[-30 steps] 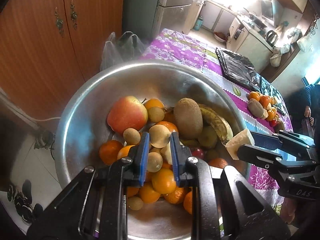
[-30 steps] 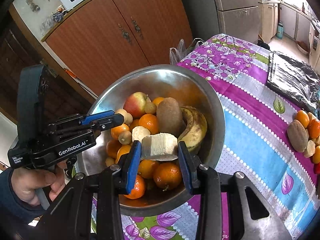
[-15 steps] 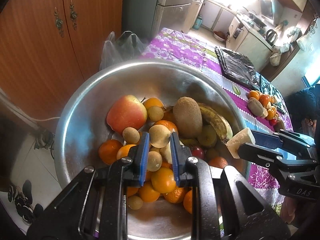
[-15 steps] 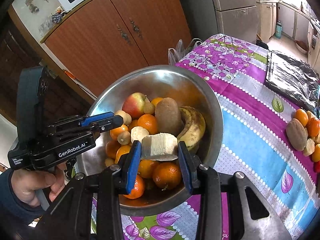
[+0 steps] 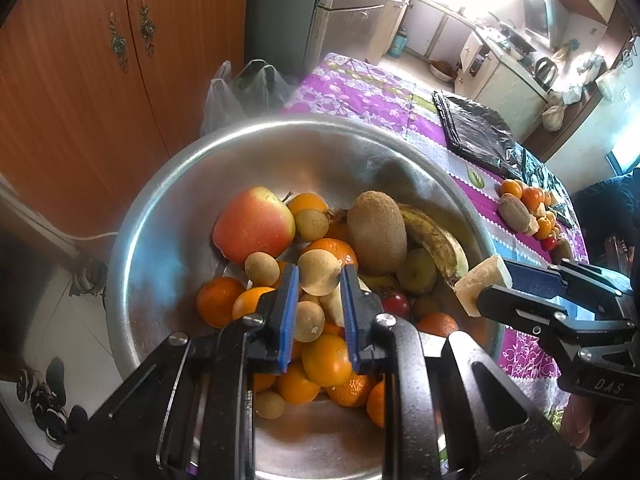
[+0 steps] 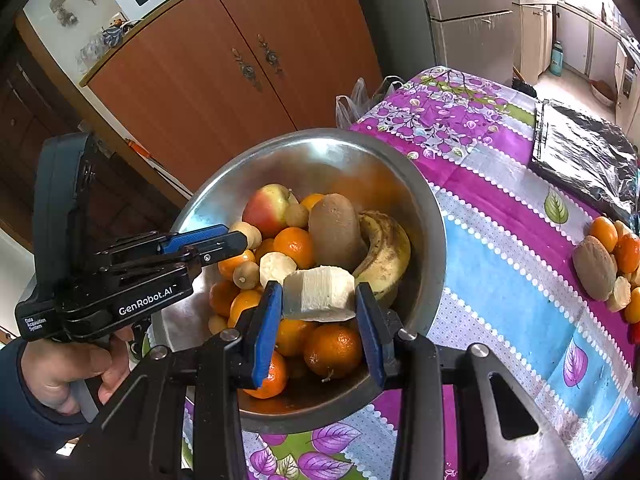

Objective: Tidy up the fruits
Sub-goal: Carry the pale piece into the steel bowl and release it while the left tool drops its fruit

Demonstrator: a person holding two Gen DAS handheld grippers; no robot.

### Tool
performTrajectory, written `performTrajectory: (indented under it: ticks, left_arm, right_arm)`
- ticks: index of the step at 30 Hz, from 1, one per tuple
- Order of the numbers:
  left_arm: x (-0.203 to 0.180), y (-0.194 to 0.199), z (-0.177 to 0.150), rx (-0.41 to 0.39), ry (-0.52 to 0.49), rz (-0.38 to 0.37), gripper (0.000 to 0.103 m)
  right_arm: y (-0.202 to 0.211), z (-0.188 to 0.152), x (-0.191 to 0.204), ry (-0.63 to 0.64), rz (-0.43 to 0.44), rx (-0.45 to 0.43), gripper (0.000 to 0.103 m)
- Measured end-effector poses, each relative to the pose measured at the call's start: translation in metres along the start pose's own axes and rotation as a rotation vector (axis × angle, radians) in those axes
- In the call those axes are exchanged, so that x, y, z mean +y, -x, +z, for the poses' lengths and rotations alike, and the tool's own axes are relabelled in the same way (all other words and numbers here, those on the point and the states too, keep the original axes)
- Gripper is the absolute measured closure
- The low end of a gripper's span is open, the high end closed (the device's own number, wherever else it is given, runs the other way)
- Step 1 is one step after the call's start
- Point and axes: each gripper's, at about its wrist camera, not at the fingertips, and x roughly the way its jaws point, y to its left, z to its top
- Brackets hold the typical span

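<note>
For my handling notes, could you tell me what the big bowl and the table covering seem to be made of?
The bowl looks like brushed metal, perhaps steel or aluminium: silvery, with soft reflections of the fruit. The table covering looks like printed plastic or oilcloth, smooth with a slight sheen, though fabric is possible.

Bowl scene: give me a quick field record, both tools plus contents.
bowl: steel bowl on the floral tablecloth
contents: apple, kiwi, banana, many oranges, small tan round fruits
right tool: right tool shut on a pale peeled fruit chunk, held above the bowl
left tool: left tool open over the fruit pile, gripping nothing
off-bowl: second fruit pile on the cloth, foil-lined tray beyond
</note>
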Motion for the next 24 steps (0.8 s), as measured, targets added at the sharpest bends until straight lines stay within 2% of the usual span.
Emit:
performTrajectory:
  ticks: [21,23,24]
  left_arm:
    - [0.0018,-0.0069,-0.0009,0.033,-0.004,0.030,0.080]
    - [0.0022,-0.0066,-0.0006,0.034,-0.003,0.039,0.075]
    - [0.0026,-0.0060,-0.0007,0.033,-0.002,0.046,0.067]
  right_arm:
    - [-0.0074,0.0038,0.0037,0.016,-0.012,0.008,0.060]
    - [-0.0054,0.0042,0.0049,0.019,-0.013,0.002,0.059]
    - [-0.0045,0.0046,0.0056,0.021,-0.009,0.000,0.055]
